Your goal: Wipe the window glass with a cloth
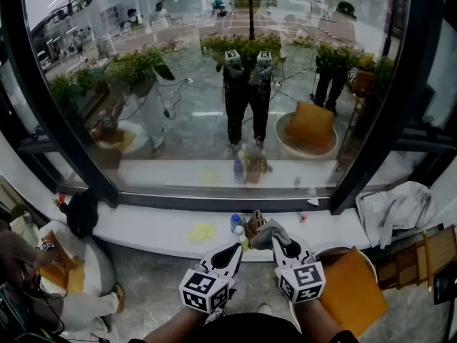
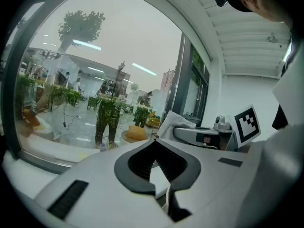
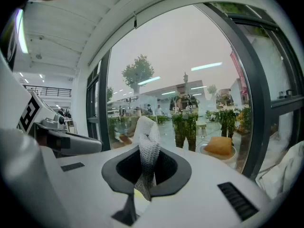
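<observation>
Right now we are holding both tools low in front of the window glass (image 1: 214, 84), above the white sill (image 1: 143, 229). In the head view the right claw (image 1: 273, 232) is pointing towards 11 o'clock and the left claw (image 1: 234, 250) towards 1 o'clock, so the two tips are sitting near each other, the left one at 7 o'clock of the right.

Looking along the right claw (image 3: 147, 151), we are seeing its two halves pressed together on a white mesh cloth (image 3: 146, 139). The cloth is standing up out of the pinch towards 12 o'clock, and a short tail is hanging below. From the head view the cloth (image 1: 261, 234) is bunched at the right claw's tip, over the sill and apart from the glass.

Looking along the left claw (image 2: 153, 144), we are finding its halves closed with nothing between the ribbed pads.

On the sill a bottle with a blue cap (image 1: 236, 221) is standing at 10 o'clock of the left claw's tip, and a yellow rag (image 1: 202, 231) is lying at 9 o'clock of the bottle. A grey cloth heap (image 1: 394, 209) is lying at 3 o'clock of the right claw, well apart.
</observation>
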